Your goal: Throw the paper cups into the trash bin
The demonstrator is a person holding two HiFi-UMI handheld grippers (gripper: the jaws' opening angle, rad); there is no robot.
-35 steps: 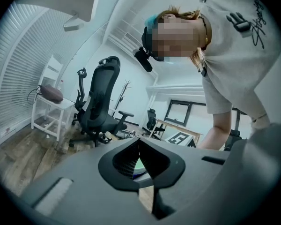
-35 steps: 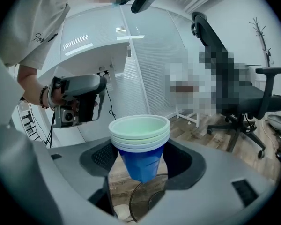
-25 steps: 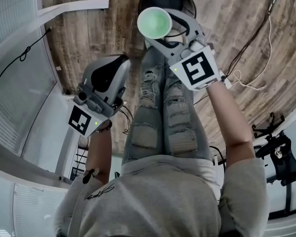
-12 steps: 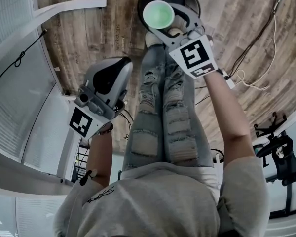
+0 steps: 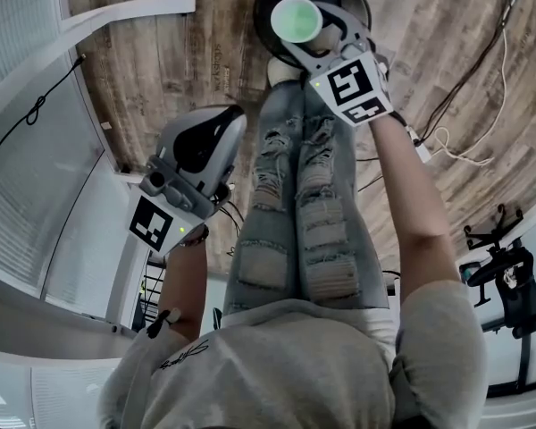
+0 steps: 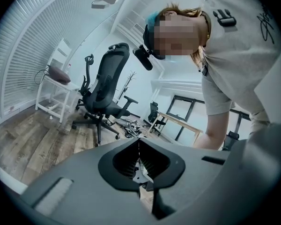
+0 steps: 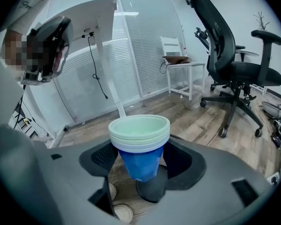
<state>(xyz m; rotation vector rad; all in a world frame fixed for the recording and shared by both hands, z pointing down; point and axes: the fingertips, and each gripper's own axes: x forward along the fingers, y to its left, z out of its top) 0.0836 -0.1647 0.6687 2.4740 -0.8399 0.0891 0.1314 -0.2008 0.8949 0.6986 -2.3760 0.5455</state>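
A stack of paper cups (image 5: 296,18), blue outside and pale green inside, stands upright between the jaws of my right gripper (image 5: 300,30), which is shut on the stack. It hangs over the mouth of the dark round trash bin (image 5: 357,0) on the floor ahead of the person's feet. In the right gripper view the cups (image 7: 140,142) fill the right gripper (image 7: 143,165), and mesh bin wall (image 7: 113,165) shows below with pale round things inside. My left gripper (image 5: 216,130) is held at the left, away from the bin. Its jaws meet on nothing (image 6: 139,159).
The person's legs in torn jeans (image 5: 299,204) reach toward the bin. A white desk frame (image 5: 116,16) crosses the floor at the left. Cables (image 5: 456,150) trail at the right. A black office chair (image 7: 234,60) and a white side table (image 7: 182,74) stand behind.
My right gripper has carried the cups forward, from short of the bin to over its mouth. The left gripper has barely shifted.
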